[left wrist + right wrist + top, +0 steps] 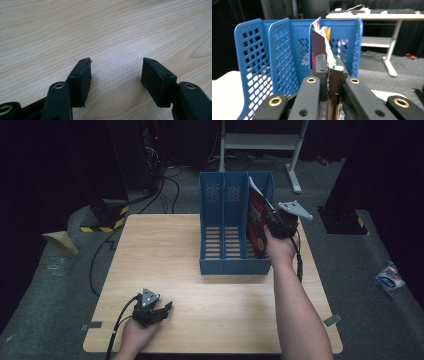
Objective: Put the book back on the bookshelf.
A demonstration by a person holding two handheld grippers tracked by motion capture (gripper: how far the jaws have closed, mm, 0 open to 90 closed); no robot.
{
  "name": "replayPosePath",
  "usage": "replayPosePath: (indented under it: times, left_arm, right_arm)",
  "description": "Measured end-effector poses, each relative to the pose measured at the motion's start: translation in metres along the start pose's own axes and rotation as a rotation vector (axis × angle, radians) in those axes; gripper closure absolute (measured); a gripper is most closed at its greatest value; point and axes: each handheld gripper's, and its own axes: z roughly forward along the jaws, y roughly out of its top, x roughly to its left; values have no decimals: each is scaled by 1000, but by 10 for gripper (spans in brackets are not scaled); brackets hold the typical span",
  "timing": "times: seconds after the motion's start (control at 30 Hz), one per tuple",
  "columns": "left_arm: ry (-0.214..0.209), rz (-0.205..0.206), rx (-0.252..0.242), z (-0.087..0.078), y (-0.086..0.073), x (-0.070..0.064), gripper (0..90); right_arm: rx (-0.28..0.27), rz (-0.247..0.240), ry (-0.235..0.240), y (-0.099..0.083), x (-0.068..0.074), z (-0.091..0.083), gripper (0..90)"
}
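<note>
Dark floor and cables ring our pale wooden table (165,245), and the work sits at its far right. Our right gripper (281,222) is clamped on the near edge of a glossy red magazine (257,222); in the right gripper view the jaws press flat against both faces of the magazine (334,75), its pages curling up above them. We hold it upright, on edge, with its long axis running away from us, in line with the dividers of the blue file rack (222,262). That alignment is what the coming move turns on: the magazine stands at the rack's rightmost compartment, between the last divider and the right wall, and seems partly down in it already, though we cannot tell whether its lower edge rests on the slatted floor. From the gripper the slot lies straight ahead and below, so we judge the next motion to be a push forward and down, then a release.

Our left gripper (159,309) rests low on the near left of the table, jaws spread with bare wood between them, well apart from the rack.
</note>
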Motion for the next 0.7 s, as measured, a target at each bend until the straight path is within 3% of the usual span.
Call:
replayPosePath:
  times: [0.17, 0.27, 0.5, 0.7]
  left_arm:
    - [-1, 2, 2, 0, 0, 0, 411]
    - [-1, 1, 2, 0, 0, 0, 412]
    - [-1, -1, 0, 0, 0, 0, 412]
    - [-2, 5, 0, 0, 0, 0, 413]
  right_arm:
    - [-93, 44, -89, -5, 5, -9, 869]
    - [-139, 27, -145, -8, 11, -10, 869]
    - [-216, 12, -177, -9, 16, -11, 870]
    - [-213, -9, -215, -15, 14, -6, 869]
